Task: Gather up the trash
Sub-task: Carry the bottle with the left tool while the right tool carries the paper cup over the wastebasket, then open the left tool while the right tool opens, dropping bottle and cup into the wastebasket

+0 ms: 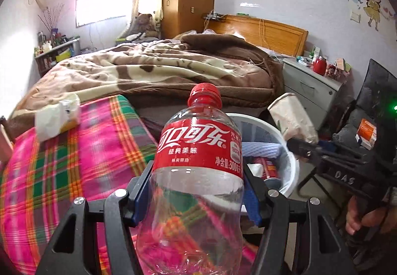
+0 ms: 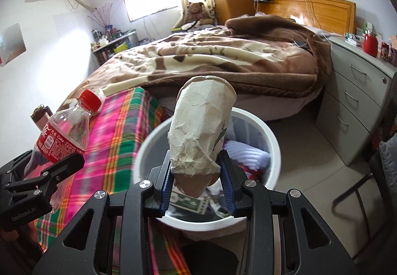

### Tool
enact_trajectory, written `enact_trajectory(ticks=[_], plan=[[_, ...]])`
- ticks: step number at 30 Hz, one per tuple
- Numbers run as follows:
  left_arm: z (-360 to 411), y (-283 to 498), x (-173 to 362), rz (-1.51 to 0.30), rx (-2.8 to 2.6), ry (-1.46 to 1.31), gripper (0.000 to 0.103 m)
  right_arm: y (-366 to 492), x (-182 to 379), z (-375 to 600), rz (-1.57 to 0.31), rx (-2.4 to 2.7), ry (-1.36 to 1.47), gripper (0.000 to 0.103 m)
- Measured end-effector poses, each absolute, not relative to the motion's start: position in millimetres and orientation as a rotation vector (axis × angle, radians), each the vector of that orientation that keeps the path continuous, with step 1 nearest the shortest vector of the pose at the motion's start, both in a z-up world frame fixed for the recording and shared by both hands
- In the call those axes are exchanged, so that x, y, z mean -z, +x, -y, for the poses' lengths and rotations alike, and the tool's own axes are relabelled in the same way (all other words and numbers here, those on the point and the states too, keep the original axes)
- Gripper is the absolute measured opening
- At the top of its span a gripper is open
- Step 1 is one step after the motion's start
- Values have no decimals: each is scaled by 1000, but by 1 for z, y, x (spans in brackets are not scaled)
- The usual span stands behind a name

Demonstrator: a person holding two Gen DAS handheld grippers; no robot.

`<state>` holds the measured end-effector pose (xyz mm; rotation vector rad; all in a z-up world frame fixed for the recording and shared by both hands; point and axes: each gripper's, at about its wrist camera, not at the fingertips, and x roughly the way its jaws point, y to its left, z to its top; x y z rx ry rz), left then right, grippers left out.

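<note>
Red "300" label on gripper-held Coca-Cola bottle (image 1: pixel 198 151).

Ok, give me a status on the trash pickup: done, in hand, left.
Done: the white bin already holds wrappers and a red can.

In hand: the left gripper is shut on the empty cola bottle; the right gripper is shut on the crumpled paper cup, held over the bin.

Left: drop both, then fetch the crumpled packet on the plaid cloth.
</note>
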<state>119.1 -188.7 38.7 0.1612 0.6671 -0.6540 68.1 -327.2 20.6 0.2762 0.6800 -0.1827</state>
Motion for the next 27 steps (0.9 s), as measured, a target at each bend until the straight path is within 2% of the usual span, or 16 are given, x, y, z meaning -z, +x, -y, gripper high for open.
enact_trajectory(ticks=[23,27], plan=[[256,130,-15,-739,691,171,65,84,10,363,-803,208,289,38],[261,130,-11,-752,697,176,71,88,14,365,-821,207,279,43]])
